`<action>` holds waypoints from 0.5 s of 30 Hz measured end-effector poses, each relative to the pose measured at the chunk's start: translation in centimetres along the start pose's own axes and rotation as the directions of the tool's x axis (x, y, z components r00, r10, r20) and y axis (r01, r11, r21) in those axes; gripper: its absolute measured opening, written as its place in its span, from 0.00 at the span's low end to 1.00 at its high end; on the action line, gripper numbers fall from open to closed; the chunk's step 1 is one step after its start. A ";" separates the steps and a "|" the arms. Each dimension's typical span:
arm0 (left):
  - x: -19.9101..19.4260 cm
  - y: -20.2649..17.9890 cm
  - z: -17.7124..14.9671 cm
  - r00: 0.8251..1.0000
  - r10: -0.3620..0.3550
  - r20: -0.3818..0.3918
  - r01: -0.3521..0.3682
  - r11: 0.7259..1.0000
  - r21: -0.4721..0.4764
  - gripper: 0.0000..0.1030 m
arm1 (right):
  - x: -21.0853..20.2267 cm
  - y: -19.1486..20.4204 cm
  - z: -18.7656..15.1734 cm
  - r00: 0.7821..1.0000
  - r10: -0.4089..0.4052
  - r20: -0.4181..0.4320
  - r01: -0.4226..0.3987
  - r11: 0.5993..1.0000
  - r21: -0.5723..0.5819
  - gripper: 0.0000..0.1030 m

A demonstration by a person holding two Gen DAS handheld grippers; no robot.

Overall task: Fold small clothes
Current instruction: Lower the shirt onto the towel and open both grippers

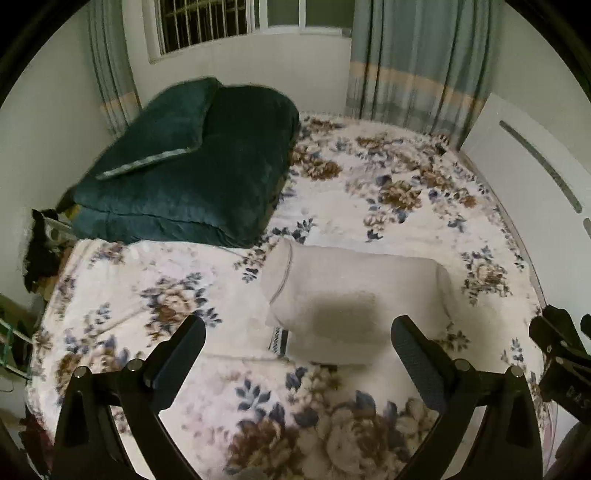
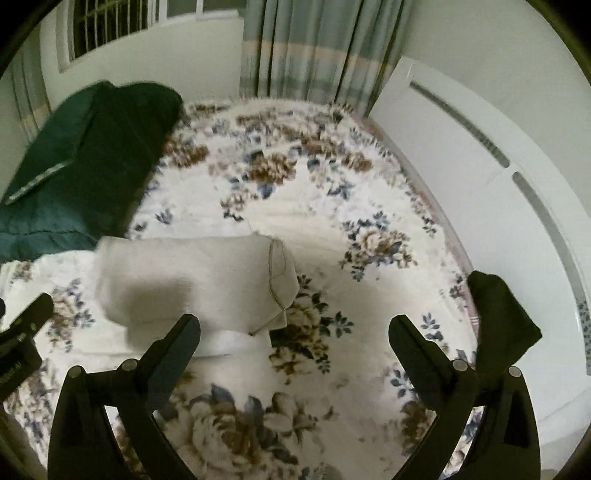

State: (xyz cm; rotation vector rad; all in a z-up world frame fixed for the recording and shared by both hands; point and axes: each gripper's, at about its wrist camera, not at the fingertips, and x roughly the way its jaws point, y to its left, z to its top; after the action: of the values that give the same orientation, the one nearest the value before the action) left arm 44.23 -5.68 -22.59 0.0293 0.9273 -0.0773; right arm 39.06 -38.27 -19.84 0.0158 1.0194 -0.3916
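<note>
Clothing is lying folded on the bed: a small white garment (image 1: pixel 354 306), doubled into a thick rectangle with a stitched hem at one end and a woven label poking out from under its near edge, is resting on the floral blanket (image 1: pixel 369 206). The left gripper (image 1: pixel 297 341) is hovering above the near side of the bundle with its jaws spread wide, gripping nothing. The right gripper (image 2: pixel 294 339) is hanging just to the right of the garment (image 2: pixel 192 280), jaws equally wide apart and holding nothing either, its left finger (image 2: pixel 173 347) sitting over the garment's near right corner. A dark cloth (image 2: pixel 502 317) is lying at the right edge of the bed, beside the white headboard (image 2: pixel 461 155). At the far left a dark green quilt (image 1: pixel 192 162) is sitting folded on the blanket, well apart from the garment. Striped curtains (image 1: pixel 410 62) are hanging at the far wall beside a barred window (image 1: pixel 207 22).
</note>
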 end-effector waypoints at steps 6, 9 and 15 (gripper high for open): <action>-9.4 -0.4 -1.8 0.999 0.001 0.046 -0.001 1.000 0.015 1.00 | -11.1 -2.6 -2.5 0.996 -0.005 0.088 0.005 1.000 0.003 1.00; -13.7 -0.5 -2.8 0.998 -0.005 0.063 0.004 1.000 0.013 1.00 | -15.9 -3.9 -4.0 0.993 -0.003 0.120 0.003 1.000 0.005 1.00; -20.0 -1.0 -4.9 0.997 -0.012 0.082 0.010 1.000 0.020 1.00 | -24.3 -6.2 -6.9 0.987 0.030 0.157 -0.033 0.999 0.021 1.00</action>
State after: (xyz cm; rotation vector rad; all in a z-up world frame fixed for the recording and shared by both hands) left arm 28.34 -5.31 -9.51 0.0390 0.8449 -0.0974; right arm 20.15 -35.11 -2.31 0.0219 0.8584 -0.3702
